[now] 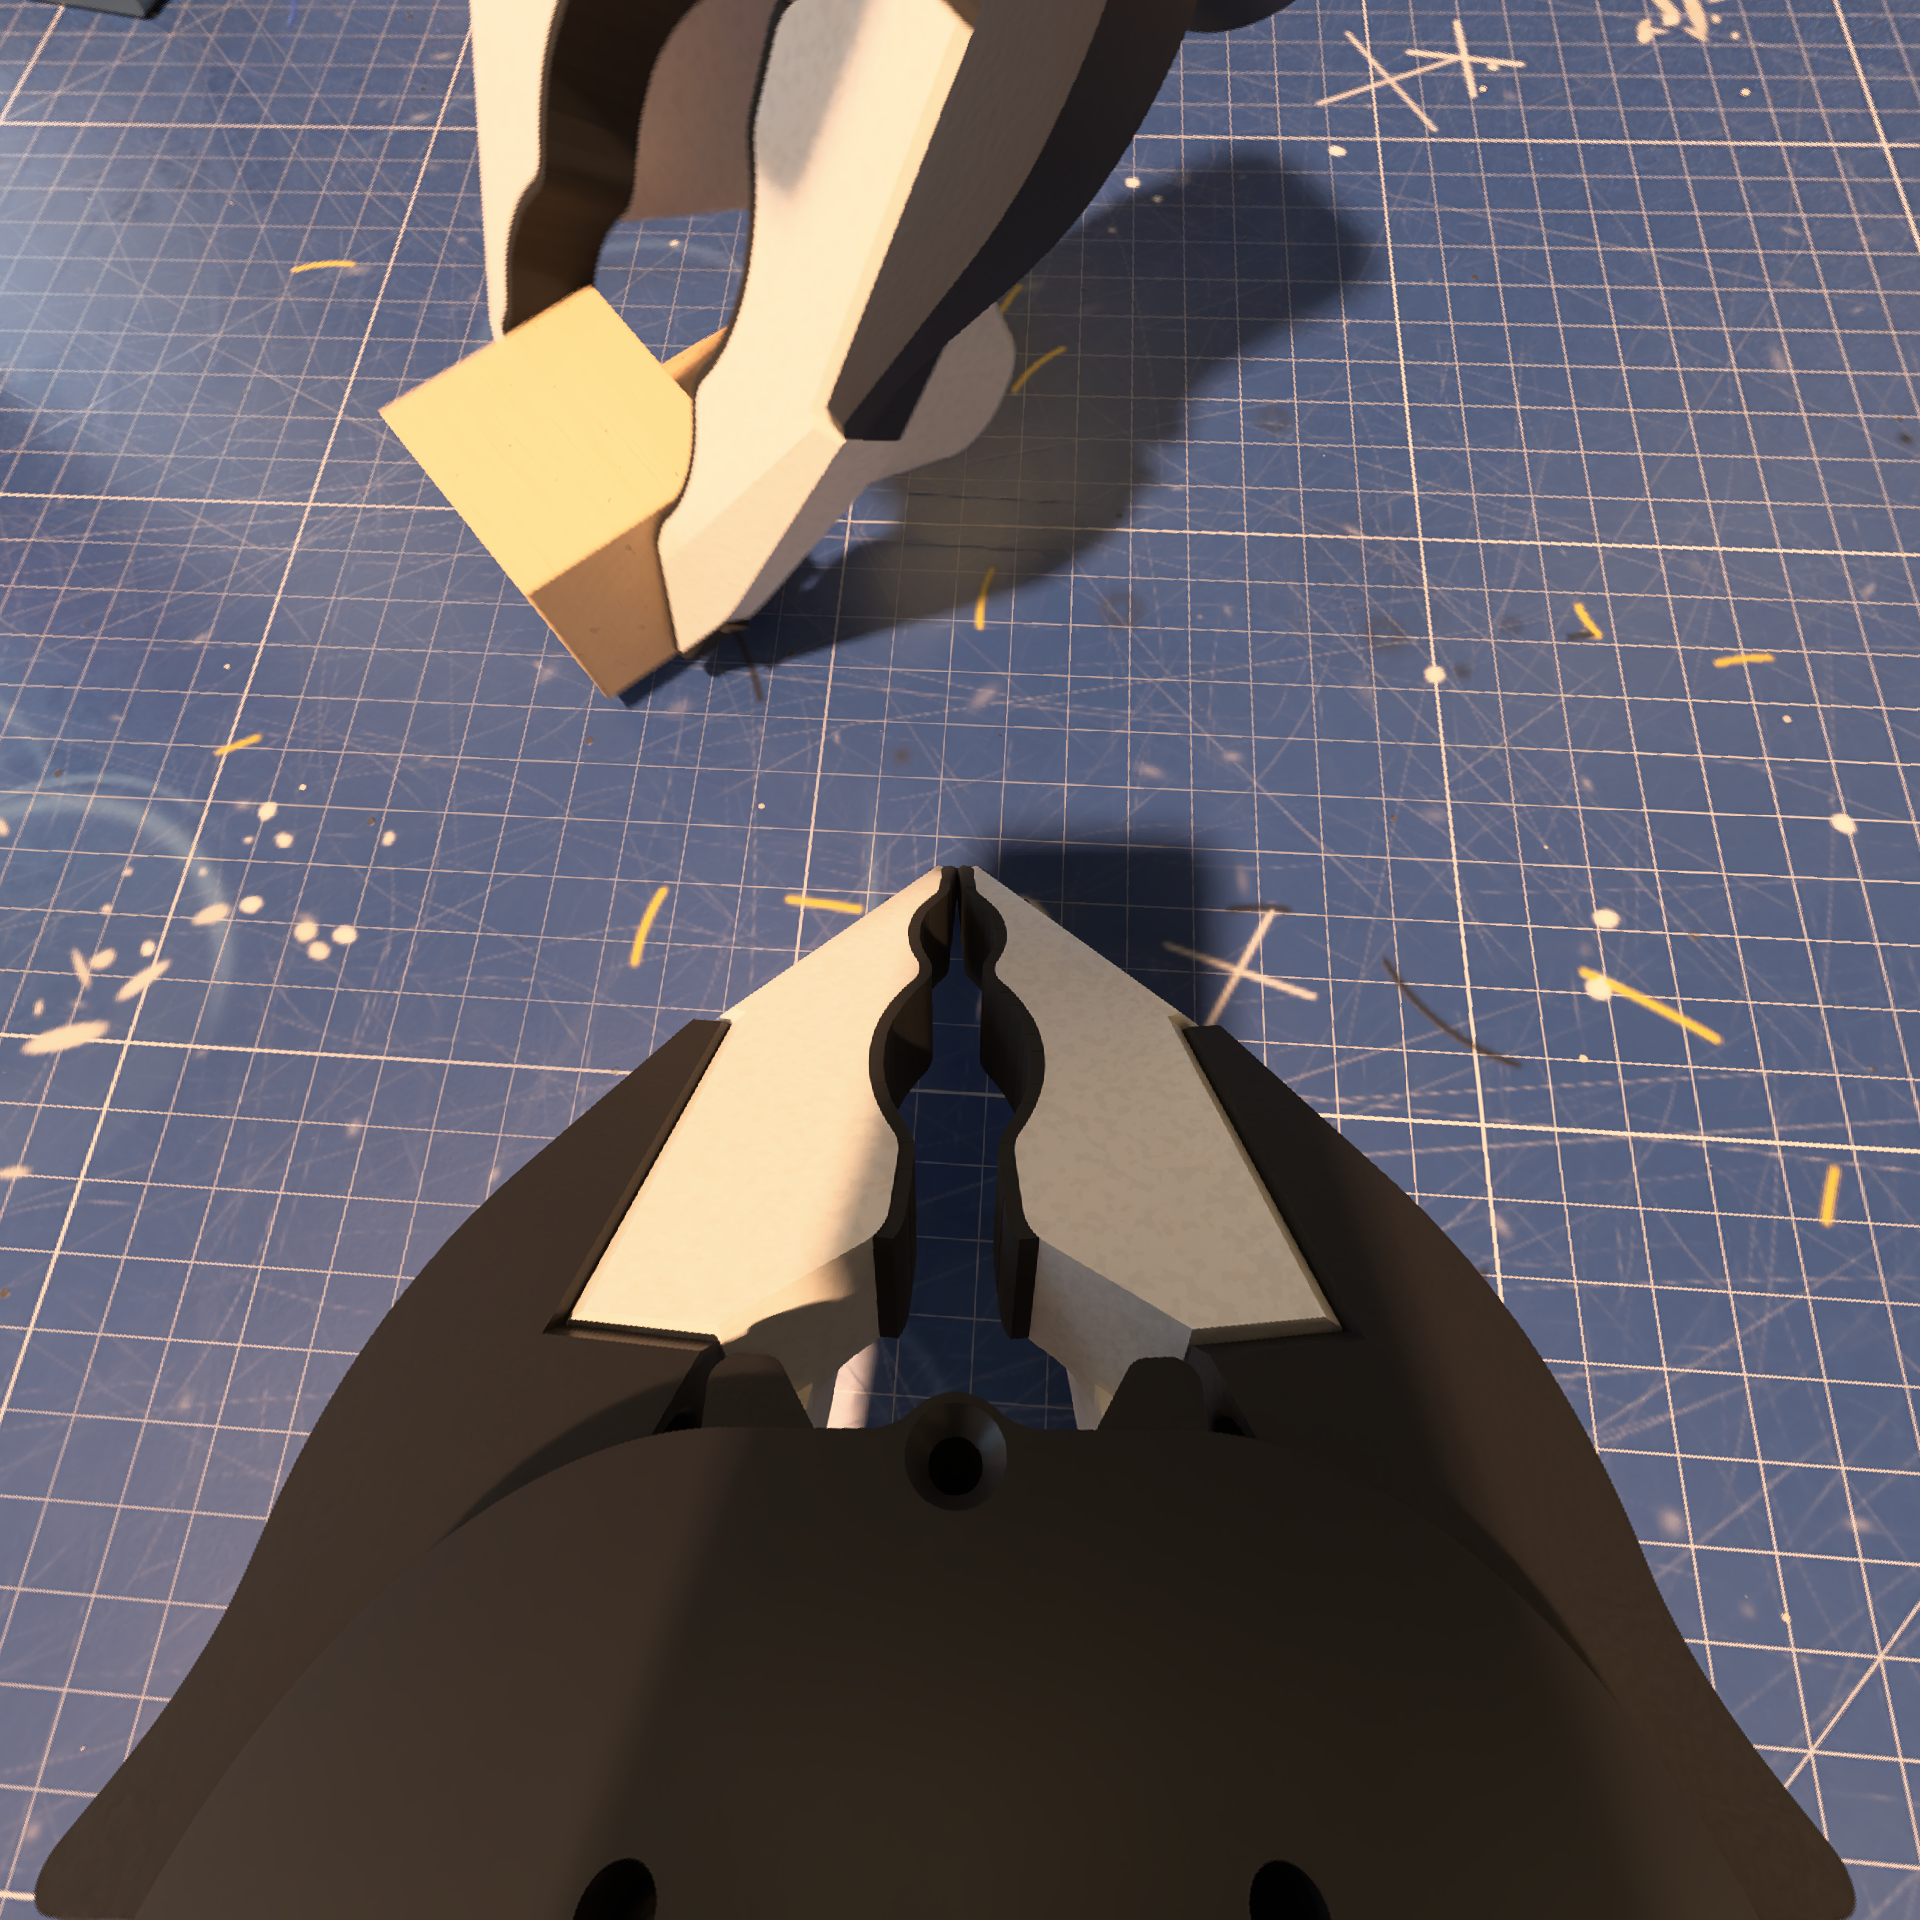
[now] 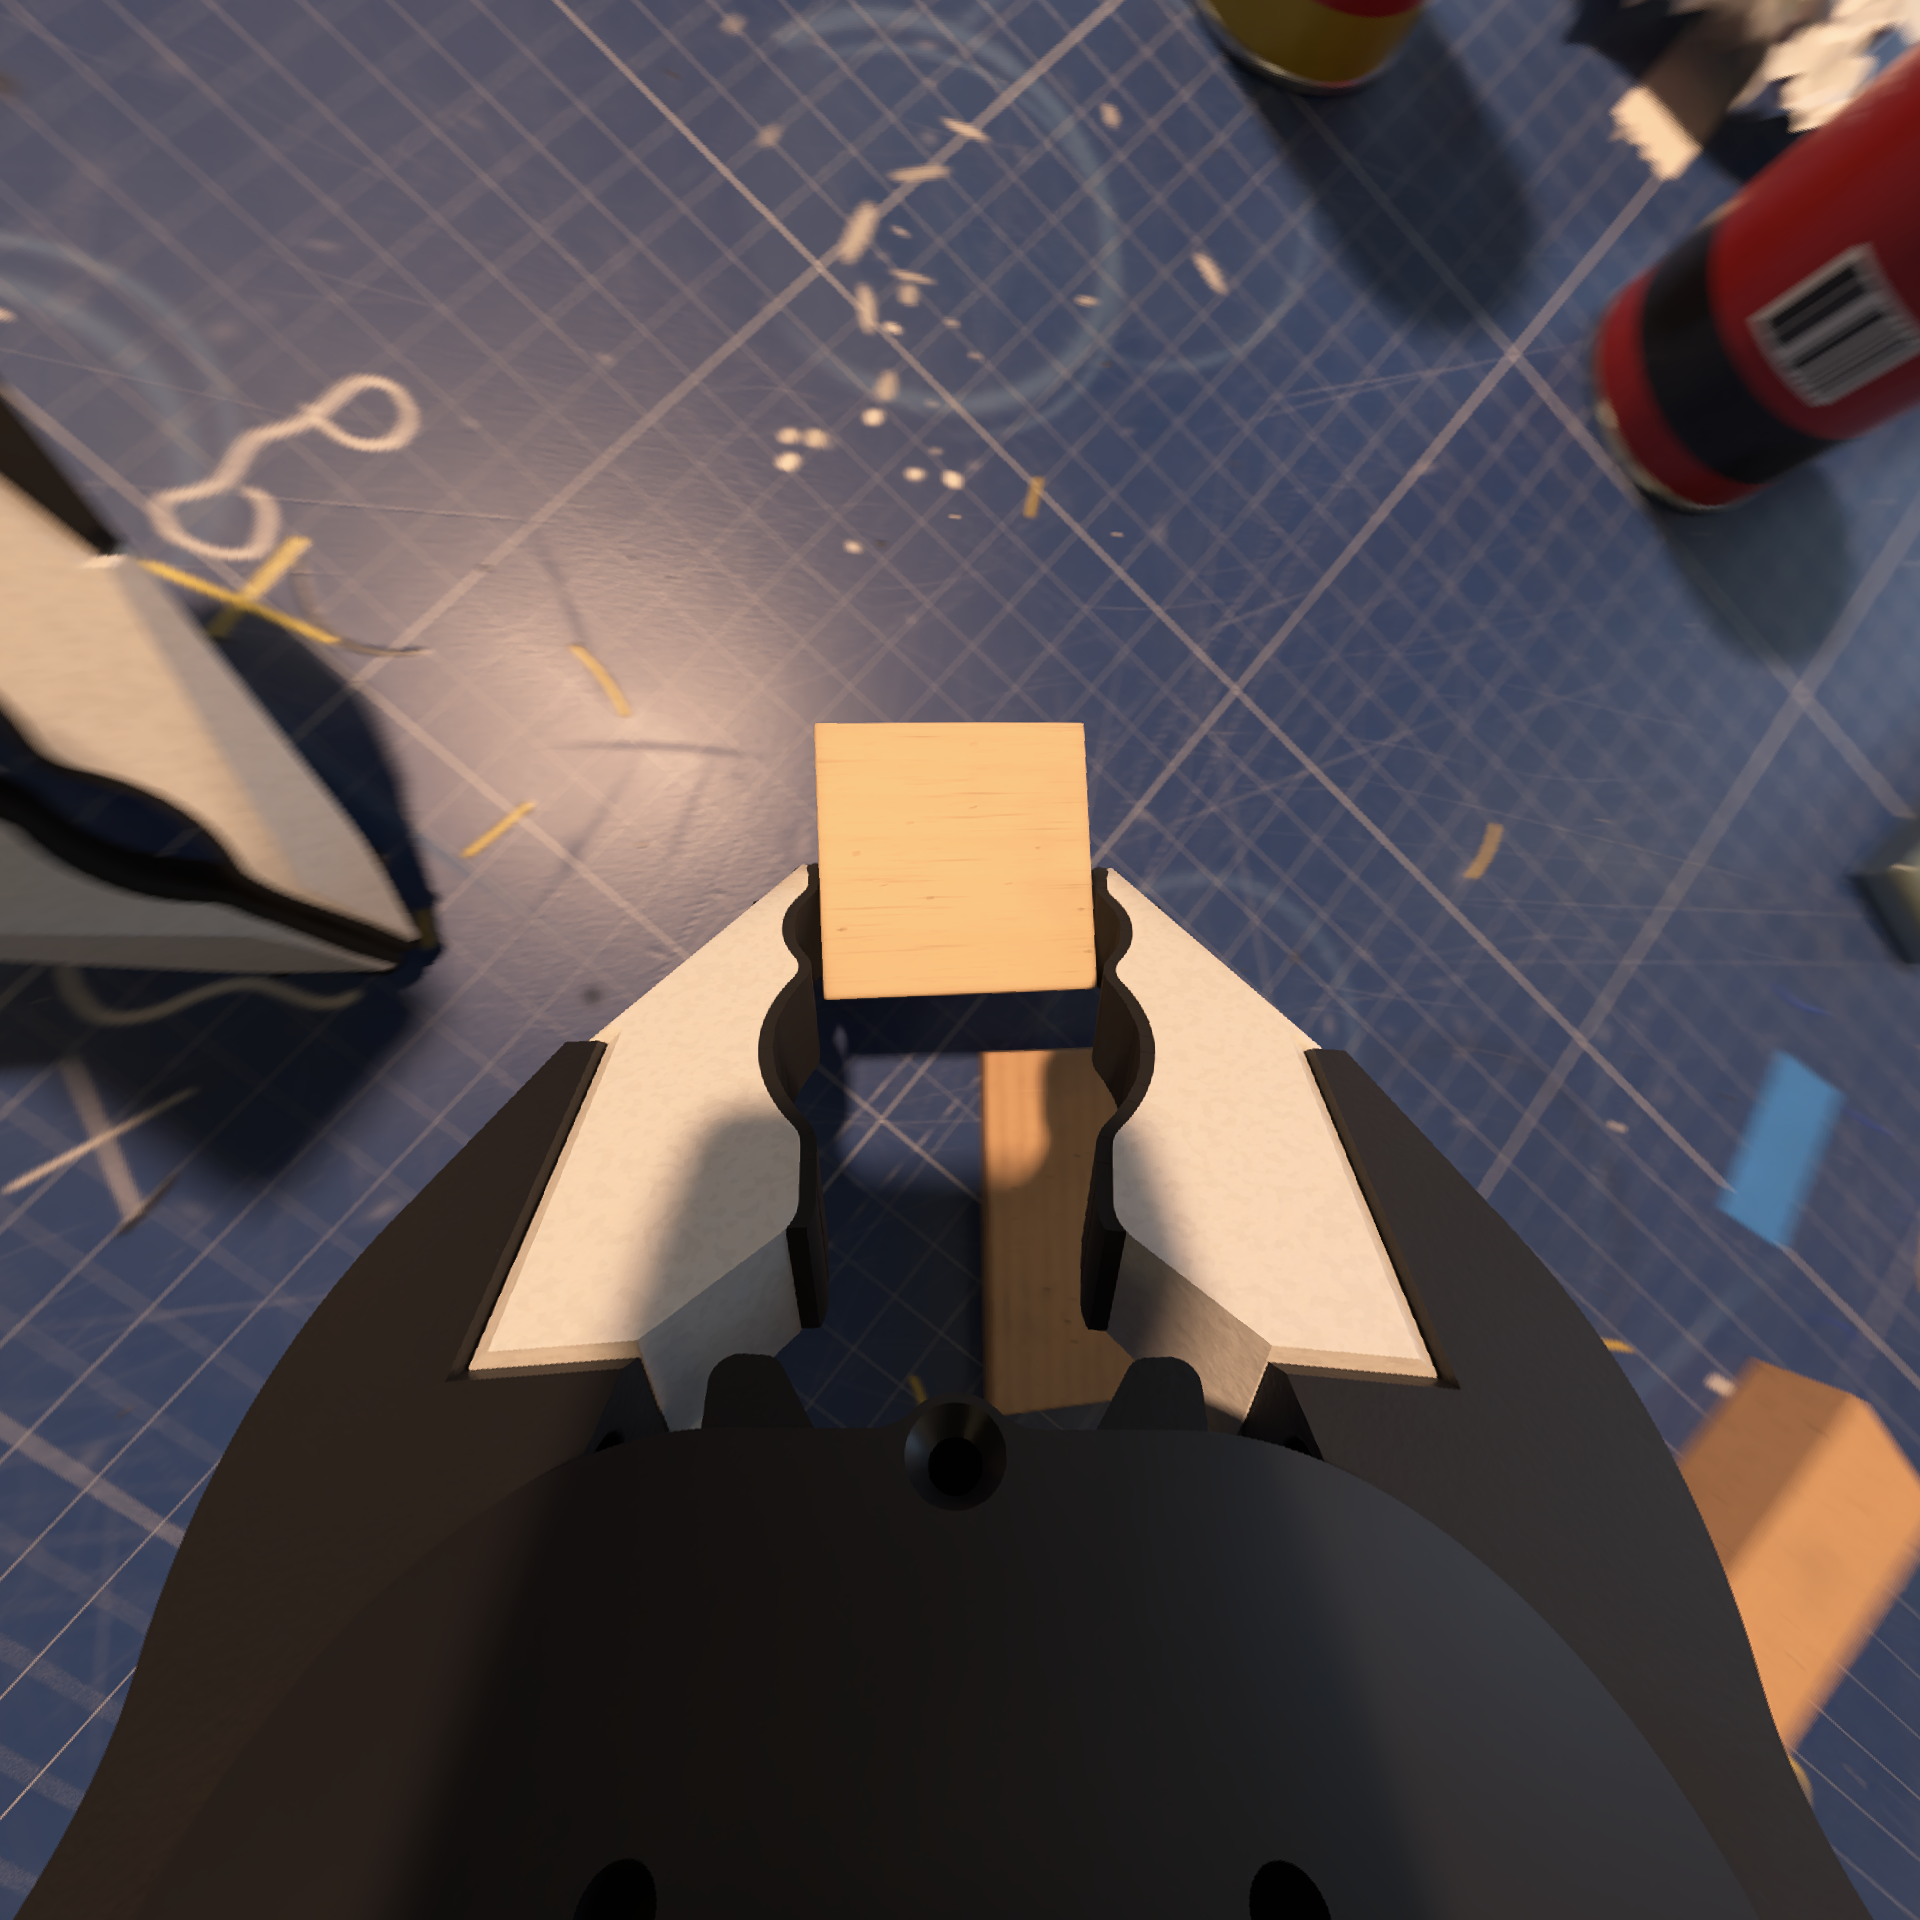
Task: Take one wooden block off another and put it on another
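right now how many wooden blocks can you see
3: a pale wooden cube held between the right gripper's fingers, a wooden plank lying below it, and a blurred brown wooden block lower right. Others may be hidden.

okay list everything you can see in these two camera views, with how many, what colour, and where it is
wooden block: one, pale wood, clamped between the right gripper's fingers, above the mat
wooden plank: one, light brown, on the mat under the right gripper
brown block: one, blurred, lower right edge
red and black can: one, lying upper right
yellow can: one, top edge, partly cut off
blue strip: one, right side
cutting mat: one, blue, gridded, underneath everything
right gripper: shut on block
left gripper: shut, empty
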